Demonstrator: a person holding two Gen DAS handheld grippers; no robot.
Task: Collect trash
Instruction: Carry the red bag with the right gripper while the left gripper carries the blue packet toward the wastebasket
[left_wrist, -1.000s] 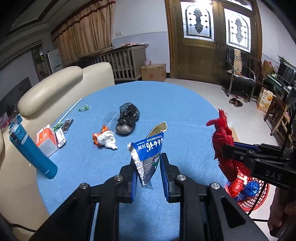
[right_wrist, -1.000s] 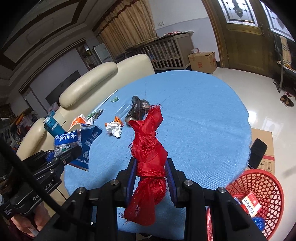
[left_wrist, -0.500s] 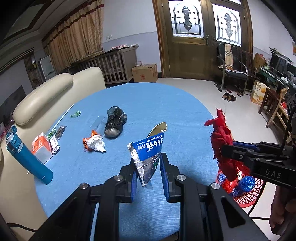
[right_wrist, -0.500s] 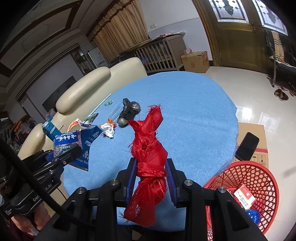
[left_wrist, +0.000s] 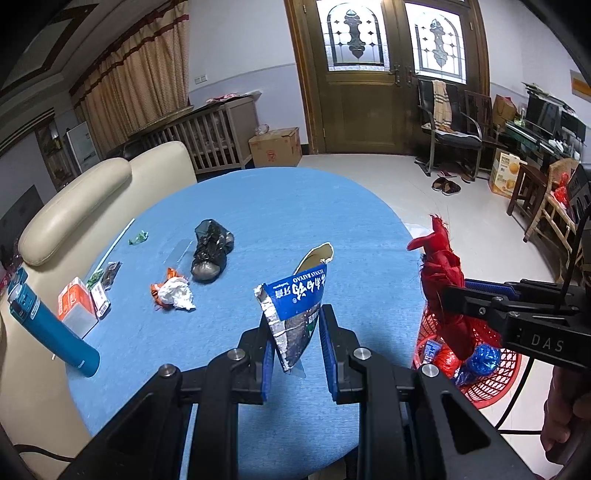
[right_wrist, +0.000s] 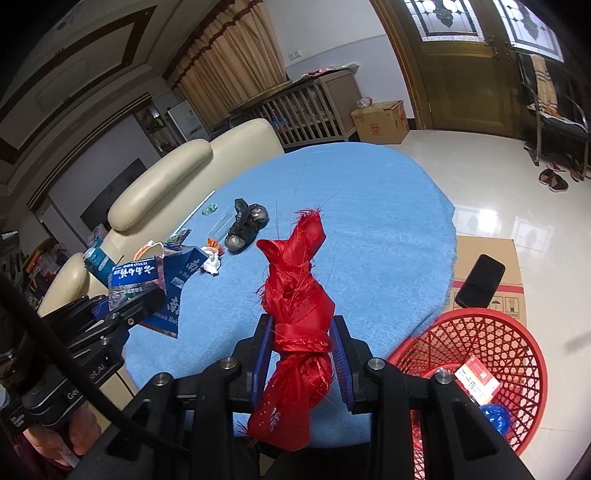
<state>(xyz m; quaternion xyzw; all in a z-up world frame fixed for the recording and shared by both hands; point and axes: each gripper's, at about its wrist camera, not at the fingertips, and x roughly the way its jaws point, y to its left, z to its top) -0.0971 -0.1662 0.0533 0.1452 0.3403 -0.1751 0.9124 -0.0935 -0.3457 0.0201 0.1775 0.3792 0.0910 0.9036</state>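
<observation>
A torn blue wrapper (left_wrist: 295, 314) is clamped upright in the left gripper (left_wrist: 296, 343) above the blue table (left_wrist: 280, 206). A knotted red bag (right_wrist: 297, 314) is gripped by the right gripper (right_wrist: 301, 354), seemingly beside the red basket (right_wrist: 491, 332).

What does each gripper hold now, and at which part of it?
The left gripper clamps the torn blue-and-silver foil packet at its lower end. The right gripper clamps the knotted red mesh bag around its middle.
</observation>
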